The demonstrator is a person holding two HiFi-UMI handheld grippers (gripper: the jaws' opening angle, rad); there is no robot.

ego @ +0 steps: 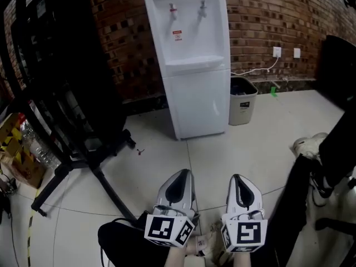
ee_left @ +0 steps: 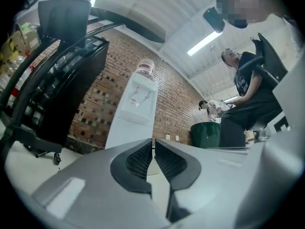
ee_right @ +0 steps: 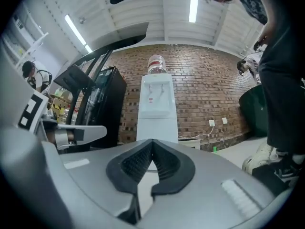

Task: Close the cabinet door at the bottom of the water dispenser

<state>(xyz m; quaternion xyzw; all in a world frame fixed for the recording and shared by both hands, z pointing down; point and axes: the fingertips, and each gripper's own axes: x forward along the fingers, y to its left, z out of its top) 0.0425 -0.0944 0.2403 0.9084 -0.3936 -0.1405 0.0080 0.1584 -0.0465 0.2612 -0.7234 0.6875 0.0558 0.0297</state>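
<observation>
Holding nothing, with left gripper [ego: 179,178] barely parted and right gripper [ego: 240,180] shut, well short of far dispenser [ego: 189,32]. Check door [ego: 197,104], seemingly flush; if ajar, push squarely.

1. The pale tiled floor [ego: 245,160] carries the white water dispenser [ego: 192,65].
2. A grey bin [ego: 242,100] stands just right of the water dispenser.
3. A black stand [ego: 72,110] stands to its left.
4. A white shoe [ego: 307,144] lies farther right.

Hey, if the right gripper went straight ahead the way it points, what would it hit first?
Probably the lower front of the tall white water dispenser, which sits just above the closed tips of the right gripper; only pale tiled floor shows between, though depth is unclear.
</observation>
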